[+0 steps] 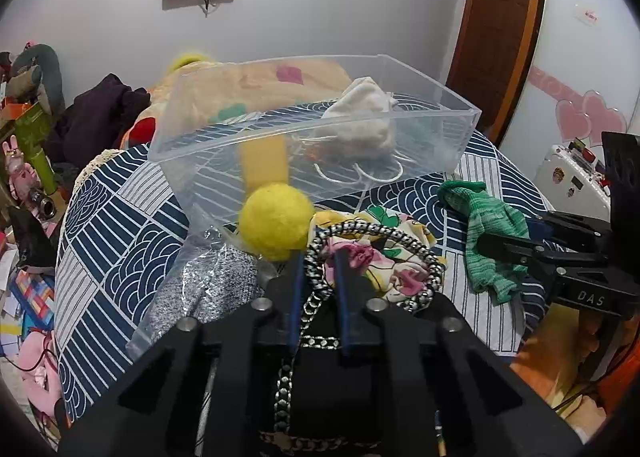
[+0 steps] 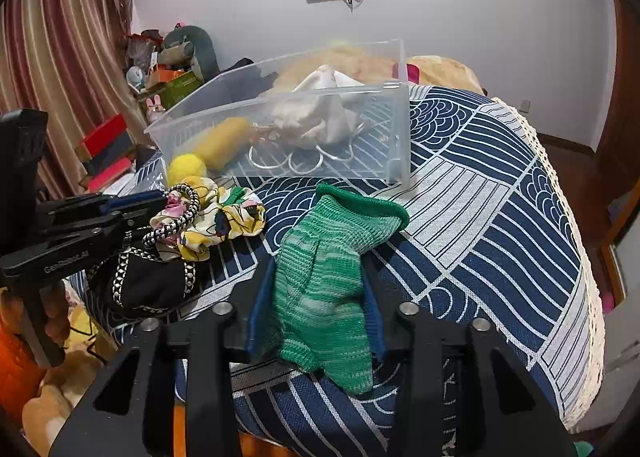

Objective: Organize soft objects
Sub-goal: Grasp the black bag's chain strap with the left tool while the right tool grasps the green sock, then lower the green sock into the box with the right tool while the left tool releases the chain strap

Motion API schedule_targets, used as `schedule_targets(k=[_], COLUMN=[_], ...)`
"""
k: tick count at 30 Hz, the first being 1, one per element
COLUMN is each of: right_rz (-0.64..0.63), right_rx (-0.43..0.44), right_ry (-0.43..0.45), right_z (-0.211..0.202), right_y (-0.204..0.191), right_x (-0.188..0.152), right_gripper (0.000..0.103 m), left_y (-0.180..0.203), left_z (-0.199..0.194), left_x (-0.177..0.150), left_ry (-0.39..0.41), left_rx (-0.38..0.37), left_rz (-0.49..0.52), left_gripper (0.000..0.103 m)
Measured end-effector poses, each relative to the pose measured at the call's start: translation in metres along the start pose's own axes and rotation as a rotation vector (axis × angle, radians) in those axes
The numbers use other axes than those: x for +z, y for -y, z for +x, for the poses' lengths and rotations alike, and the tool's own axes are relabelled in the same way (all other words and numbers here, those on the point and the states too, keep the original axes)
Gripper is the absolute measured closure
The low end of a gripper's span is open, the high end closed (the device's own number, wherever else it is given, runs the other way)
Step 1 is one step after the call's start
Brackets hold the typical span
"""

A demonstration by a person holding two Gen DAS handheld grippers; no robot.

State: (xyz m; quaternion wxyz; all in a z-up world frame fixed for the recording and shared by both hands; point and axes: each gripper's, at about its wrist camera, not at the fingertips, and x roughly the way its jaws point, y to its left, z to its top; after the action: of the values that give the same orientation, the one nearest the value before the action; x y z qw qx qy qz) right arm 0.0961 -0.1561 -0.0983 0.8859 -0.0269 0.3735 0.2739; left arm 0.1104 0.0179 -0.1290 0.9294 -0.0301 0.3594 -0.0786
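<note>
A clear plastic bin (image 1: 460, 113) (image 2: 400, 105) sits on the bed and holds a white drawstring pouch (image 1: 360, 125) (image 2: 316, 113) and a yellow piece (image 2: 224, 141). My left gripper (image 1: 318, 257) (image 2: 156, 201) is shut on the braided strap (image 1: 320, 245) of a black bag (image 2: 148, 289), beside a yellow felt ball (image 1: 276, 221) and a floral scrunchie (image 1: 400, 257) (image 2: 224, 221). My right gripper (image 2: 316, 285) (image 1: 520, 229) straddles a green knitted mitten (image 2: 324, 281) (image 1: 492, 233), jaws wide around it.
The bed has a navy-and-white patterned cover (image 2: 500, 197). A grey fabric in a clear plastic bag (image 1: 208, 285) lies left of my left gripper. Blankets and plush toys (image 1: 280, 77) lie behind the bin. Clutter lines the left side (image 2: 160, 73).
</note>
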Motion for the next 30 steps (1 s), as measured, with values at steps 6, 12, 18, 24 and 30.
schedule_targets(k=[6,12,18,24,30], right_rz=[0.011,0.000,-0.020,-0.045,-0.056], right_rx=[0.003,-0.004,-0.003,0.003,0.011], right_ry=[0.037,0.086,0.160,0.237,0.283], right_z=[-0.014,-0.028,-0.046,-0.053,-0.047], right_y=[-0.001,-0.006,-0.013,-0.022,-0.028], right_x=[0.004,0.013,0.030,0.056,0.082], right_gripper=[0.082,0.083,0.083,0.083,0.083], left_y=[-0.005,-0.007,-0.005,-0.004,-0.017], left_z=[-0.016,-0.041,-0.062,-0.073,-0.073], left_x=[0.000,0.005,0.019,0.037,0.059], left_ry=[0.041,0.099,0.171,0.227,0.269], left_rx=[-0.015,0.004,0.005,0.025,0.023], left_rz=[-0.036,-0.029,-0.013,0.007,-0.029], left_gripper=[0.096,0.097,0.098,0.098,0.098])
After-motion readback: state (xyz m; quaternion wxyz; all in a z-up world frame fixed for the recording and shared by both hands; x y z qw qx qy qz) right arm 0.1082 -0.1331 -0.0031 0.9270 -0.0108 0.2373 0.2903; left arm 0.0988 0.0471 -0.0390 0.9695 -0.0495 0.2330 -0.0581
